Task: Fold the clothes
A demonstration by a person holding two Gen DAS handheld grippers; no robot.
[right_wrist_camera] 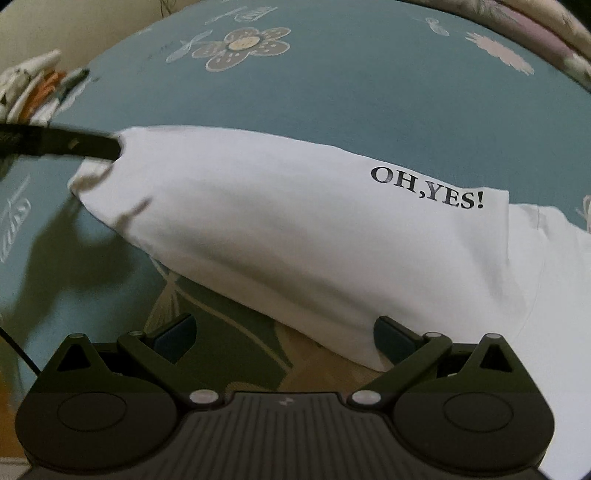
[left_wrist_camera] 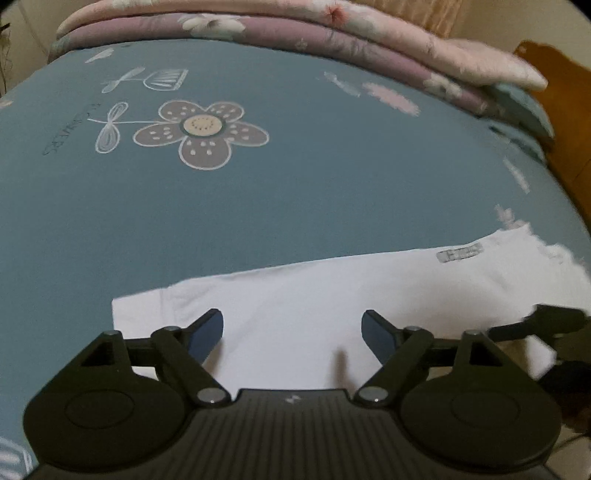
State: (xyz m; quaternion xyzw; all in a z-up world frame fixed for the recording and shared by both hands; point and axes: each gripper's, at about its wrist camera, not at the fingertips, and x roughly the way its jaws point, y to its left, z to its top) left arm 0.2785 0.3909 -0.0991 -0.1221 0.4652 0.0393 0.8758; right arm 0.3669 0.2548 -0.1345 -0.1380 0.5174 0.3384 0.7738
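Observation:
A white T-shirt (left_wrist_camera: 332,291) lies folded flat on the teal bedsheet (left_wrist_camera: 258,206). In the right wrist view the T-shirt (right_wrist_camera: 295,221) shows black lettering "OH,YES!" and a sleeve at the right. My left gripper (left_wrist_camera: 291,321) hovers open over the shirt's near left part, with only cloth below its blue pads. One black finger (right_wrist_camera: 81,146) of it shows at the shirt's far left corner. My right gripper (right_wrist_camera: 284,325) stands open at the shirt's near edge. Its right pad is beside the hem, and nothing is pinched.
Folded floral quilts (left_wrist_camera: 332,33) are stacked along the far side of the bed. A wooden piece (left_wrist_camera: 565,110) stands past the right edge. A heap of clothes (right_wrist_camera: 29,85) lies at the left. A thin black cable (right_wrist_camera: 18,347) runs by the right gripper.

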